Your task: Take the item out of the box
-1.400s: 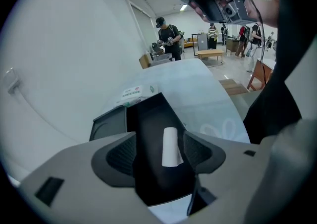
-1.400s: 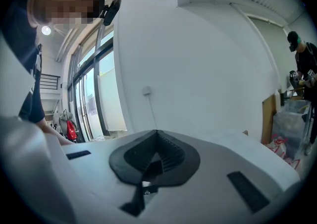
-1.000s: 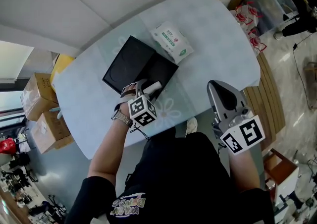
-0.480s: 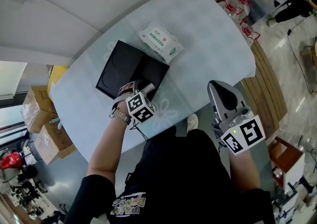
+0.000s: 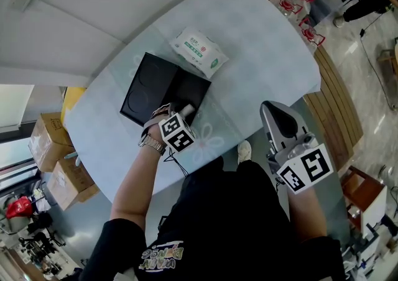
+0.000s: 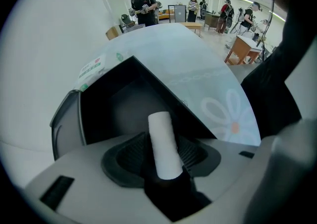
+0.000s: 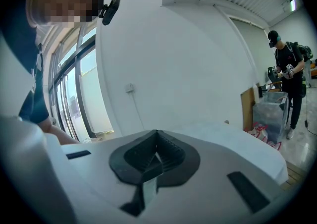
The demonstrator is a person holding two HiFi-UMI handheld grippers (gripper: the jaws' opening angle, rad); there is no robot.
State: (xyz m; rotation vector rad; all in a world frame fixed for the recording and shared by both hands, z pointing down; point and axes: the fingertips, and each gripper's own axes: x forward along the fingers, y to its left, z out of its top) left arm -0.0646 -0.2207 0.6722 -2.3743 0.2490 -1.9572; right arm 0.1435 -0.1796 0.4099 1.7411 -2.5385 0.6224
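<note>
Box (image 5: 149, 90), matte black, lies open; left tongs (image 5: 183, 112), just closing, pinch its smooth white cylinder (image 6: 162, 143); right tongs (image 7: 156, 141) pressed together.

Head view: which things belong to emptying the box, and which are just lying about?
Job:
black box
white tube
left gripper, jaws just closing on the tube between them

Lying about:
wipes pack
cardboard boxes on the floor

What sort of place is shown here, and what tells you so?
Probably a large workshop or lab hall: standing people in dark clothes handling equipment, brown cardboard boxes on the floor, wooden work desks beyond the pale blue oval table.
</note>
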